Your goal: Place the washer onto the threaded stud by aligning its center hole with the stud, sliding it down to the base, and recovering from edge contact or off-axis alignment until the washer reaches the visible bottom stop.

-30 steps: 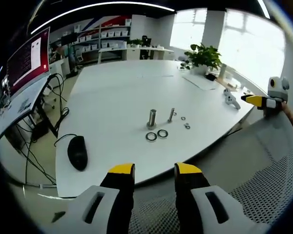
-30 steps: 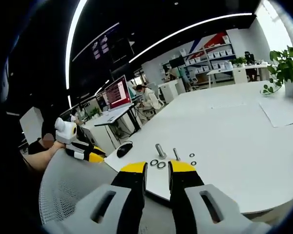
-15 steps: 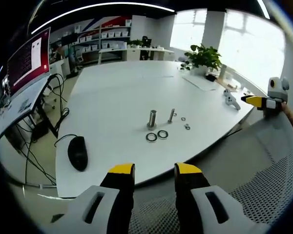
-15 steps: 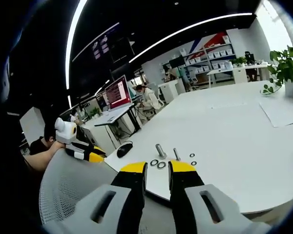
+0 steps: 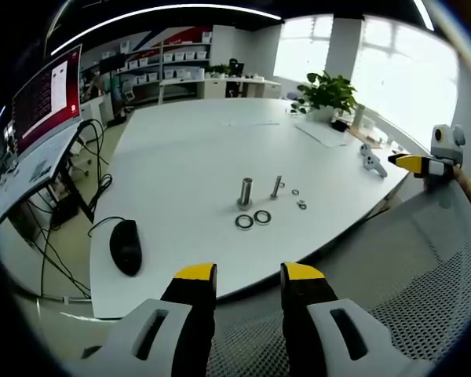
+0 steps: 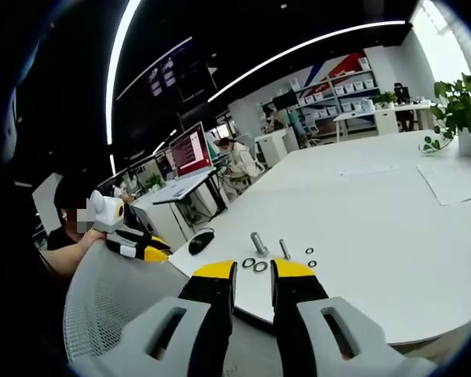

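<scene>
Nothing has moved since earlier: your left tongs (image 5: 250, 273) and right tongs (image 6: 253, 271) hang parted and empty above the chair back. Two washers (image 5: 253, 219) lie flat on the counter (image 5: 188, 157), just before the upright stud (image 5: 275, 187).

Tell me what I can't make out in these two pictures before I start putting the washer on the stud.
- Thread on the thin stud: too small in both views.
- The two small rings beside it: washers or nuts, too small to tell.
- The larger washers: hole size against either stud unclear in the left gripper view.
- The thick stud: its base is too small in the right gripper view.
- Mouse: partly hidden by the chair back.
</scene>
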### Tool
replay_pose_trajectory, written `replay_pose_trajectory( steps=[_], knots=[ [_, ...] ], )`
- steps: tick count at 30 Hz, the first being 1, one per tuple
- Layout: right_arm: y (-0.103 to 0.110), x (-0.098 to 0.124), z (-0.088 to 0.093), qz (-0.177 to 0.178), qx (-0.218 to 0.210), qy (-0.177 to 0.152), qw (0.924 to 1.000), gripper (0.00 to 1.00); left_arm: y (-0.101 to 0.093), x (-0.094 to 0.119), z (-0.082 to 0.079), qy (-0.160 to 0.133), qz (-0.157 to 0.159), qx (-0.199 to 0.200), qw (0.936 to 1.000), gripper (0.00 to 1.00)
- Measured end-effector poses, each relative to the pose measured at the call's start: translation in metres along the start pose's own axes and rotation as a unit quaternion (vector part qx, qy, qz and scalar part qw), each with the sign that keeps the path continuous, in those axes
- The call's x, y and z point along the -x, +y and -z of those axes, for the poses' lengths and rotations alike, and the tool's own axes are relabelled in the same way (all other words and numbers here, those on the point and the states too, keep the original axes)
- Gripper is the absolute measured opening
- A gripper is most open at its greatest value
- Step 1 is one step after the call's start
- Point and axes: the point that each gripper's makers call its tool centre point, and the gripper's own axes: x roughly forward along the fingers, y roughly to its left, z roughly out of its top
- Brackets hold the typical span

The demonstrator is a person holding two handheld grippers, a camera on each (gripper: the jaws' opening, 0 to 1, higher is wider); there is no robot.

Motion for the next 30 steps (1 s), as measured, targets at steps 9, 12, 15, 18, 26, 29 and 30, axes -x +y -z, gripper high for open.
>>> replay_pose_trajectory(
  steps=[9,12,15,18,26,29,30],
  knots=[
    [0.0017,-0.0002,0.0015,-0.002,0.002,0.004,1.0000,0.20,-0.0006,0.0002,0.0002,0.001,0.001,-0.001,1.0000,0.31],
    [0.0017,-0.0001,0.0018,-0.003,0.003,0.006,1.0000,0.20,-0.0008,0.0002,0.0005,0.002,0.002,-0.002,1.0000,0.31],
    [0.0019,-0.0001,0.0018,-0.004,0.003,0.005,1.0000,0.20,-0.0011,0.0001,0.0006,0.002,0.002,-0.002,1.0000,0.31],
    [0.0021,-0.0003,0.0021,-0.004,0.004,0.006,1.0000,0.20,-0.0010,0.0001,0.0005,0.002,0.002,-0.002,1.0000,0.31],
    [0.0022,0.0000,0.0011,-0.003,0.003,0.002,1.0000,0.20,-0.0009,0.0001,-0.0002,0.000,0.002,-0.002,1.0000,0.31],
    [0.0026,0.0000,0.0020,-0.005,0.004,0.006,1.0000,0.21,-0.0009,0.0002,-0.0003,0.000,0.002,-0.002,1.0000,0.31],
    [0.0023,-0.0004,0.0020,-0.005,0.004,0.007,1.0000,0.21,-0.0010,0.0003,-0.0005,-0.001,0.002,-0.002,1.0000,0.31]
  ],
)
